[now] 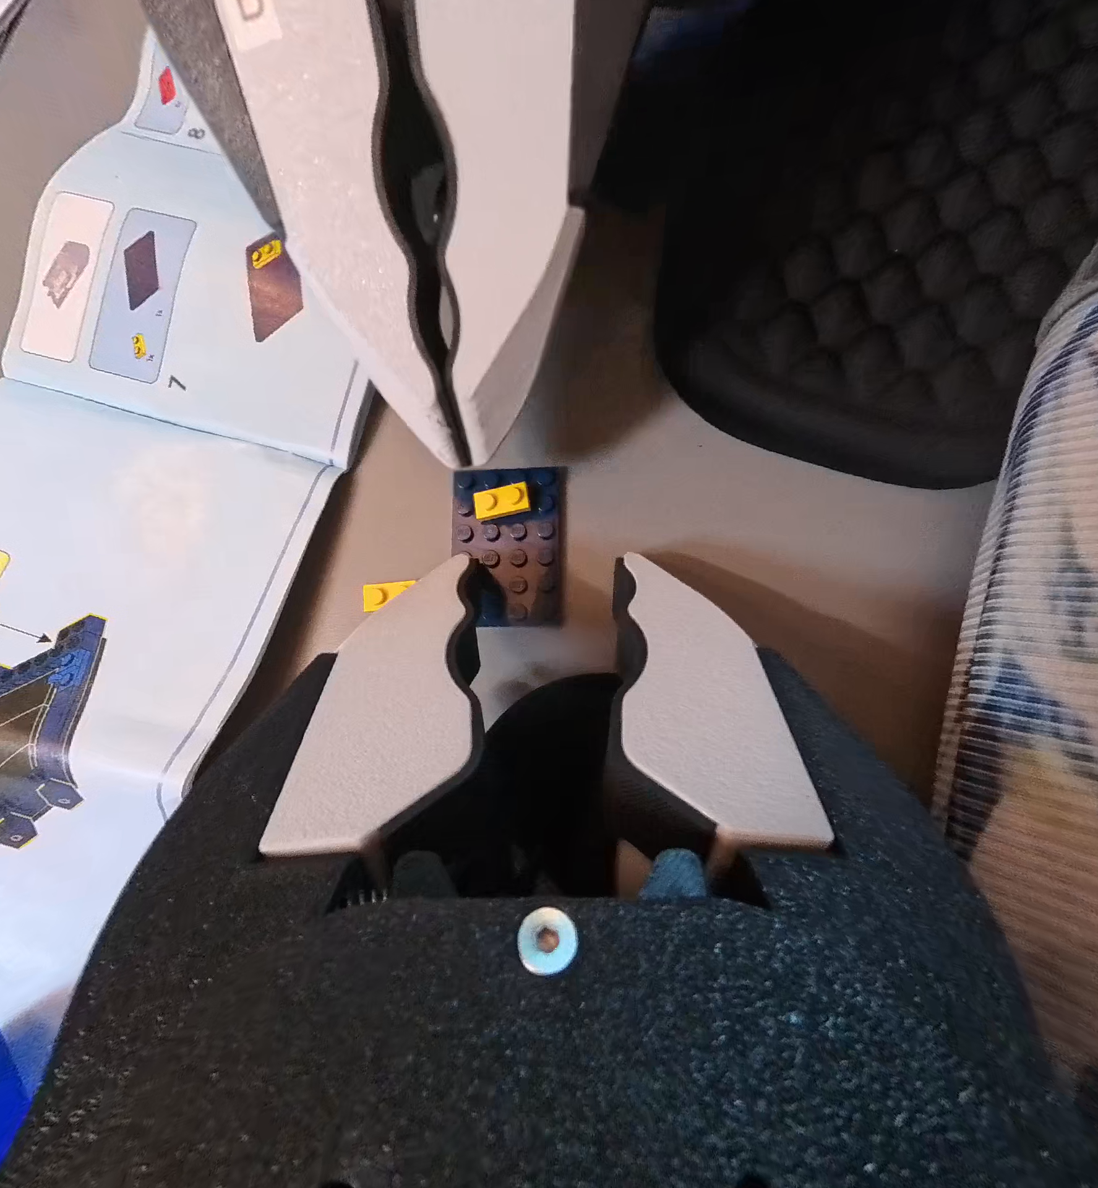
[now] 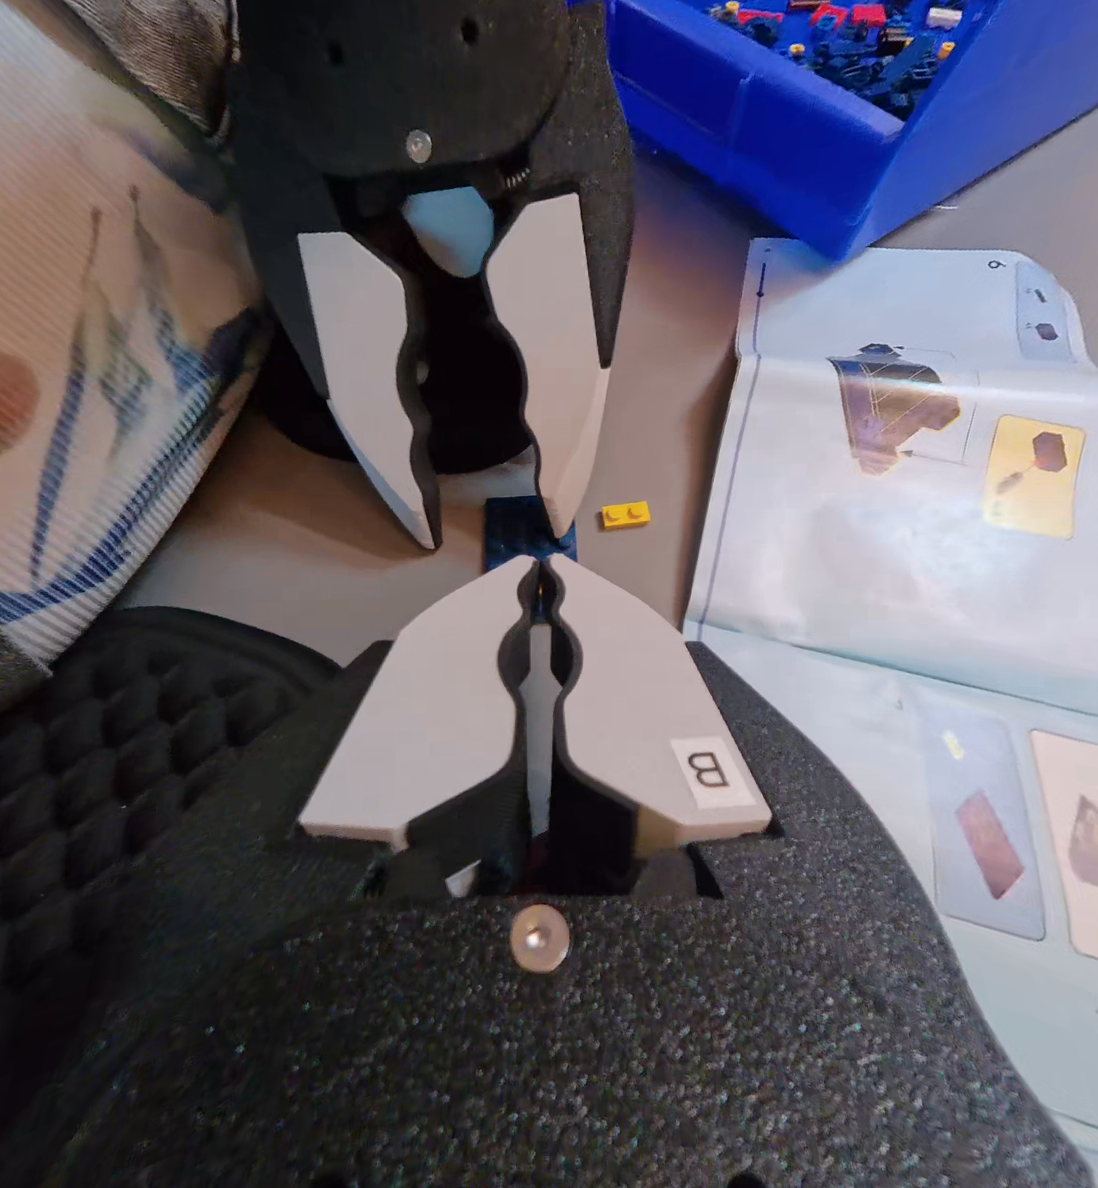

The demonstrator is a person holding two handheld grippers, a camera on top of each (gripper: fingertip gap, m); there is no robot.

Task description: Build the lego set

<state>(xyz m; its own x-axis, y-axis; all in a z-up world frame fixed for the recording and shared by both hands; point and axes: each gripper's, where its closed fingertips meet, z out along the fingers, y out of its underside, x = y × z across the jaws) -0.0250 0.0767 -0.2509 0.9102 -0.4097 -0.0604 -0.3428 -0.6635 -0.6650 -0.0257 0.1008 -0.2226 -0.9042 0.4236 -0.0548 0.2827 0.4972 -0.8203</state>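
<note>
the left tool stands open over the near end of a dark blue studded plate lying flat on the desk; one of its fingertips overlaps the plate's near left corner while the other stands well clear to the right, so nothing is gripped. the right tool is closed with its tips together, holding nothing that can be seen, and those tips point down at the far edge of the plate, just beyond a small yellow two-stud plate that sits on the studs, slightly askew. whether the closed tips touch the blue plate cannot be told. a second yellow two-stud plate lies loose on the desk just beside the blue plate, partly hidden in the left wrist view behind the left finger. an open instruction booklet lies alongside, a blue bin of bricks beyond it, and a black quilted cushion on the other side. the risks, as i judge them: the askew yellow piece may not be seated and could pop off or skate if pressed off centre; the unheld blue plate could slide or tip under a push at its edge; and the left finger could nudge the loose yellow piece away.
</note>
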